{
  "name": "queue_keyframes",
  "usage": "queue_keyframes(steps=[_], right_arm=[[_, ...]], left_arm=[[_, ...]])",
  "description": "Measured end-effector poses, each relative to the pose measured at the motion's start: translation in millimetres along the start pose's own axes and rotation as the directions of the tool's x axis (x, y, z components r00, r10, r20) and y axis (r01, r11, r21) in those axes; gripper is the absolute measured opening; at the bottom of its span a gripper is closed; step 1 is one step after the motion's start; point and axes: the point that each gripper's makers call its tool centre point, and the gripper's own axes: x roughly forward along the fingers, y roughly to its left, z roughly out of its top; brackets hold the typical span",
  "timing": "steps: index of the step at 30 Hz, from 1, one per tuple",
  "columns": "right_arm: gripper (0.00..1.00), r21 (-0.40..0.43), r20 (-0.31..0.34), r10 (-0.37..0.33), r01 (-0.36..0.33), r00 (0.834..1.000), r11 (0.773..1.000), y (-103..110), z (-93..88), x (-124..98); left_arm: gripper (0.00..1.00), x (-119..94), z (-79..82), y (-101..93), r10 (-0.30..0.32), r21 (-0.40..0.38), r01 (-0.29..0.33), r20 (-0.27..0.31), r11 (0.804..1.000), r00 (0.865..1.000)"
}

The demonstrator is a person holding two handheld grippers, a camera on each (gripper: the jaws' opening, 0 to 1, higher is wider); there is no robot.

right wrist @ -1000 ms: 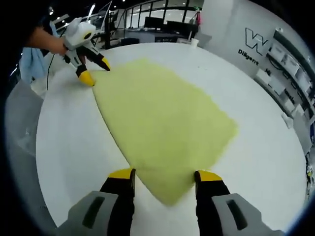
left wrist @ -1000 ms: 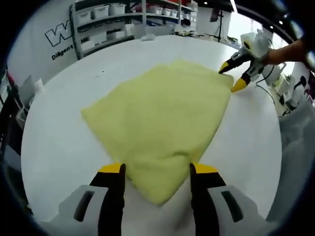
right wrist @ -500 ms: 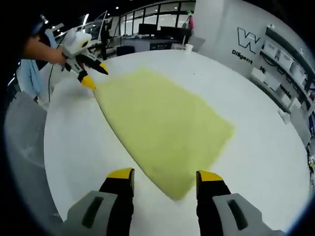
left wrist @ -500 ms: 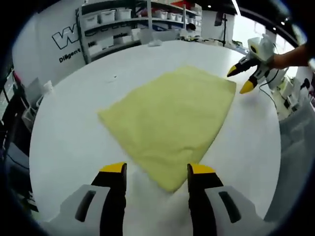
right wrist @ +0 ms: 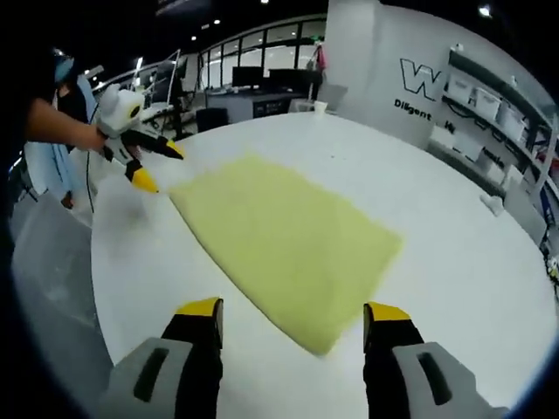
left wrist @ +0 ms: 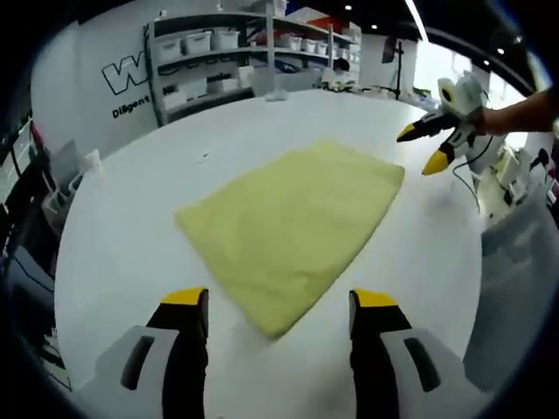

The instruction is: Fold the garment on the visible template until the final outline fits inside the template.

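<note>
Each view looks down along its own jaws from opposite corners. Both share the yellow cloth (left wrist: 293, 223) (right wrist: 284, 234) on the white table (left wrist: 131, 244) (right wrist: 463, 262).

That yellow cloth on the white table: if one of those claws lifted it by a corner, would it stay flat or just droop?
The yellow cloth would probably droop: it lies limp and flat against the white table, with soft rounded edges. Its fuzzy, towel-like surface suggests it is light and grips rather than slips. Pushed, it would likely bunch up instead of sliding whole.
</note>
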Motion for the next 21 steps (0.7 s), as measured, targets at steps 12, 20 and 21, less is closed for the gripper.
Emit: queue_keyframes(steps=[12, 20, 21], right_arm=[[0.80, 0.078, 0.061, -0.049, 0.044, 0.997, 0.996, 15.8, -7.8, -19.7], [0.88, 0.141, 0.110, -0.087, 0.071, 0.990, 0.987, 22.2, -8.5, -36.1], [0.89, 0.145, 0.114, -0.089, 0.072, 0.989, 0.987, 23.5, -8.1, -37.3]], left_arm=[[0.83, -17.7, -3.0, -14.6, 0.026, -0.090, -0.019, 0.077, 0.996, 0.997], [0.88, -31.1, -8.4, -27.6, 0.048, -0.108, -0.038, 0.095, 0.993, 0.994], [0.88, -32.6, -9.5, -29.0, 0.052, -0.103, -0.042, 0.093, 0.994, 0.994]])
